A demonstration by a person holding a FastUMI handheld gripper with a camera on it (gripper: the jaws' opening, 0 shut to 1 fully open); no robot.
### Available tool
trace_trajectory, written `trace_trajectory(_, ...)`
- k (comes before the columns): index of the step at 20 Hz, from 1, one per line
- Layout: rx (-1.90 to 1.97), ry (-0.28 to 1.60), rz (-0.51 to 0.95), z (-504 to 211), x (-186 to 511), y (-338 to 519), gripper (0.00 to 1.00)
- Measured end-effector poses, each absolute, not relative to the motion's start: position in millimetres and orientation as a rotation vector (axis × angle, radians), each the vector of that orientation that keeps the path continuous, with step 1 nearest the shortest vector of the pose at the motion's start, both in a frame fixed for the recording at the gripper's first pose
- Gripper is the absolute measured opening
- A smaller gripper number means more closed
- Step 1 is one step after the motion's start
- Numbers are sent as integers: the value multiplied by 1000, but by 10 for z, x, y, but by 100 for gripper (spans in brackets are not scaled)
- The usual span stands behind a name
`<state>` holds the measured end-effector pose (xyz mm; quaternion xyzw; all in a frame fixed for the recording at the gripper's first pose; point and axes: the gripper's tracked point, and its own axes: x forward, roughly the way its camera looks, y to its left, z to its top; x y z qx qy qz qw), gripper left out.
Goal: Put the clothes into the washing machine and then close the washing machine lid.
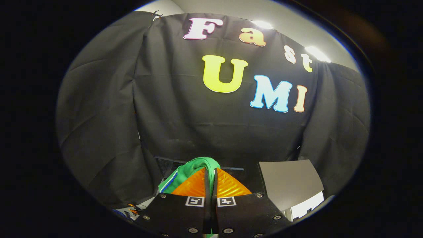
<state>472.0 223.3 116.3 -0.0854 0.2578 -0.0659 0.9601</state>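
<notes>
My gripper point(210, 170) is lifted high and faces the black cloth wall. Its two fingers are pressed almost together, pinching a green garment point(195, 165) with a white and blue stripe along its edge. The cloth bunches over the fingertips and hangs down on the left side of the fingers. To the right of the fingers and lower down lies a grey flat panel point(289, 180) with a white body point(305, 206) under it; this looks like the washing machine's top, but I cannot tell whether its lid stands open.
The black cloth wall point(214, 125) closes the space ahead and on both sides. A dark frame edge point(165, 160) runs behind the garment. Small coloured items point(134, 210) lie low at the left of the fingers.
</notes>
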Motion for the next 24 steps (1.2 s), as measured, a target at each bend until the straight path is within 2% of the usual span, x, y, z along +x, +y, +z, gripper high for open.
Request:
trace_trajectory(7, -176, 570, -115, 736, 4760, 2404, 1)
trace_trajectory(24, -157, 776, -103, -795, 4770, 2223, 1)
